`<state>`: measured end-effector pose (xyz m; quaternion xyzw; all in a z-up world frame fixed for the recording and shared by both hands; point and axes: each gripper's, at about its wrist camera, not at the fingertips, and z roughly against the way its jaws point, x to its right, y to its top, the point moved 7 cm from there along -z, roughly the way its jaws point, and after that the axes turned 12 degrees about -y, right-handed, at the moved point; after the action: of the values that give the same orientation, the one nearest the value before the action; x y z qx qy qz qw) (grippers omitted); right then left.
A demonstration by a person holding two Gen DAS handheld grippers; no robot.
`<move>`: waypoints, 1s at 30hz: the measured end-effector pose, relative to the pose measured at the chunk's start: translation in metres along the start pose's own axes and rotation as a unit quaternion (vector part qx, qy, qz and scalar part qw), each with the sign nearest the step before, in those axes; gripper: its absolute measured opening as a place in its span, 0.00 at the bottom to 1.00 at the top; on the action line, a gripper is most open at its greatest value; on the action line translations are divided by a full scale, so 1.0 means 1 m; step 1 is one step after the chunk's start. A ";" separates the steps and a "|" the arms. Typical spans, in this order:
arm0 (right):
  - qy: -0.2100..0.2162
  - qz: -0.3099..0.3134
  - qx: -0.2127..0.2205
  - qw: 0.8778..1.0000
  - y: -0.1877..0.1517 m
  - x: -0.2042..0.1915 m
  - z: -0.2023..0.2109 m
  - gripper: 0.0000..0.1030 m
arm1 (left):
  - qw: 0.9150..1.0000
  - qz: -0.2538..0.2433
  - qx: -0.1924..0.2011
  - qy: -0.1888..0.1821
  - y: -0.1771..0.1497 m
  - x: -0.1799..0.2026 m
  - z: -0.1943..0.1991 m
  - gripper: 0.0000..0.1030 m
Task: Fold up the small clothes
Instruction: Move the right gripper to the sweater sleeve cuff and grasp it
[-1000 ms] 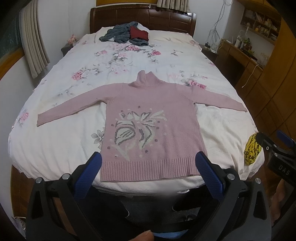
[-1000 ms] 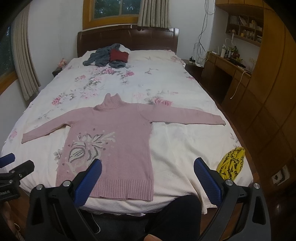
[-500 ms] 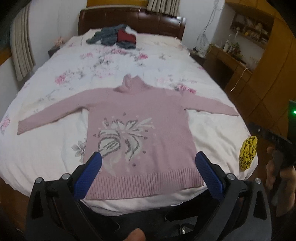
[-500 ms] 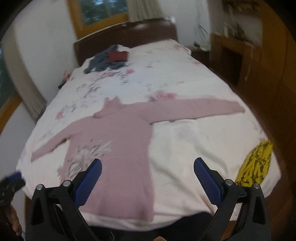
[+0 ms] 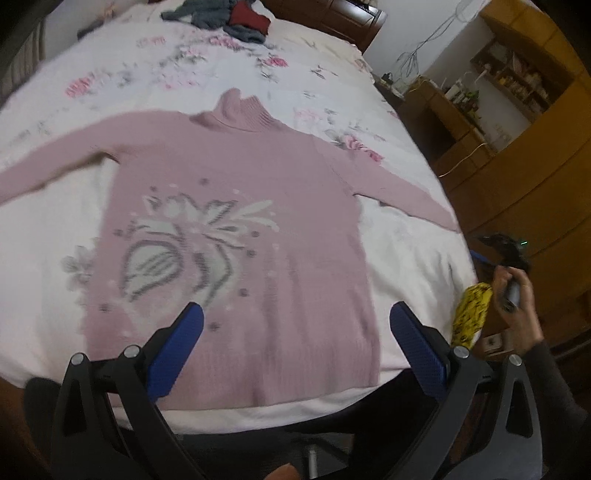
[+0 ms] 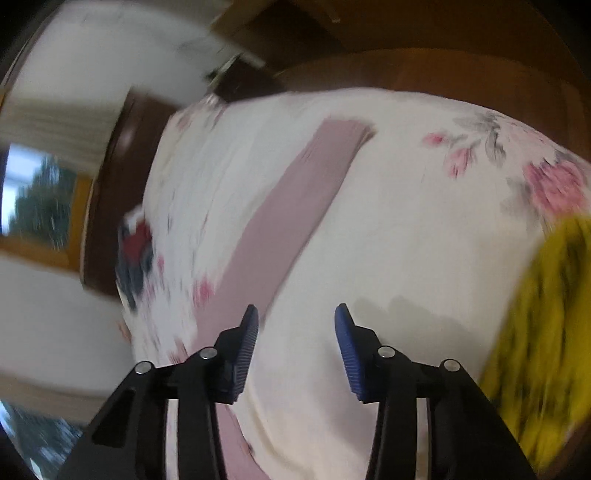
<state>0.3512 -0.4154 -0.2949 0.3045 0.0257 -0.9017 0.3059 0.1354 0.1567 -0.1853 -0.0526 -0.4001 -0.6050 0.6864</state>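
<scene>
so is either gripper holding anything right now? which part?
Nothing held. Left gripper is open above the pink sweater's hem; right gripper is open beside its sleeve, with no cloth between the fingers.

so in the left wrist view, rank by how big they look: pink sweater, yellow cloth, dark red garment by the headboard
1. pink sweater, by far
2. yellow cloth and dark red garment look alike; the garment lies much farther from the camera, so no ranking.

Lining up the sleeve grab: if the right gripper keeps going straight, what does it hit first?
Likely bare bedsheet; the right gripper points just beside the pink sleeve, though blur leaves depth uncertain.
</scene>
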 end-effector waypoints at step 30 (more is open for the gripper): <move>0.013 0.091 0.062 0.994 0.098 -0.106 -0.048 0.08 | 0.996 0.044 -0.052 -0.063 0.051 -0.019 -0.068 0.97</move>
<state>0.4989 -0.4272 -0.2601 0.3355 -0.0546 -0.8660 0.3667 0.2135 0.1475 -0.2216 -0.1438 -0.4077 -0.5897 0.6821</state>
